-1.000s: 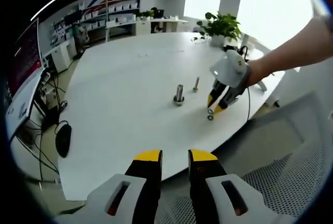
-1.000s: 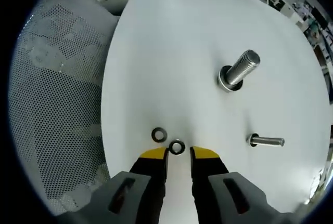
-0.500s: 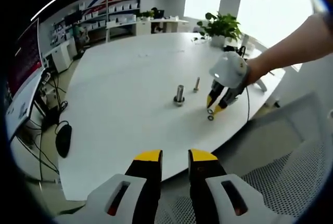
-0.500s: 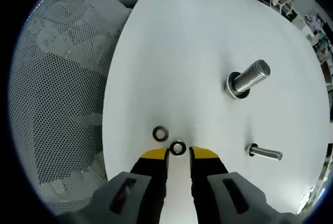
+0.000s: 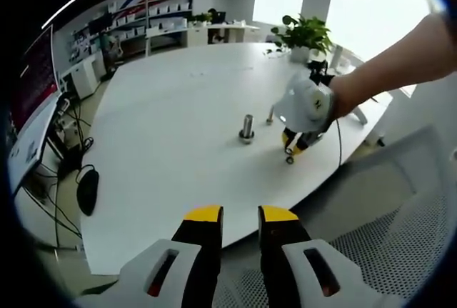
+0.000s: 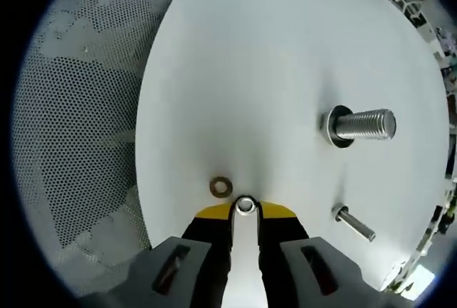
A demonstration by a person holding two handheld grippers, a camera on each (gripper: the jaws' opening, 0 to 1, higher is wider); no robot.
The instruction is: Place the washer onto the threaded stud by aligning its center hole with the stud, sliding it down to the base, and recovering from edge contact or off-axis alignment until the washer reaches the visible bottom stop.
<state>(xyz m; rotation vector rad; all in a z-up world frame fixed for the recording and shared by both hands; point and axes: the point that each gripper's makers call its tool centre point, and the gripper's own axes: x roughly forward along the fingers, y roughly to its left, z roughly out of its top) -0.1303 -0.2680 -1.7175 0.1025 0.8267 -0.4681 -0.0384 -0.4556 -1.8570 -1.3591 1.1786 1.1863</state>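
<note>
In the right gripper view, a small steel washer [image 6: 245, 205] lies on the white table [image 6: 250, 72], right between the yellow tips of my right gripper [image 6: 244, 212]. The jaws flank it closely with a narrow gap still showing. A second, brownish washer [image 6: 221, 186] lies just to its left. The thick threaded stud [image 6: 360, 125] stands to the right with a ring at its base. The left gripper view shows that stud [image 5: 247, 126] mid-table, with my right gripper [image 5: 293, 148] held by a hand over the washers [image 5: 289, 159]. My left gripper [image 5: 240, 215] hangs off the table's near edge, open and holding nothing.
A thinner bolt [image 6: 353, 224] stands near the thick stud. A mesh chair [image 6: 78, 143] sits beside the table edge. A potted plant [image 5: 303, 34] stands at the table's far side, and a computer mouse [image 5: 87, 192] lies on the floor to the left.
My right gripper has moved forward and down, so the steel washer that lay just ahead of its tips now sits between them. The left gripper has stayed put.
</note>
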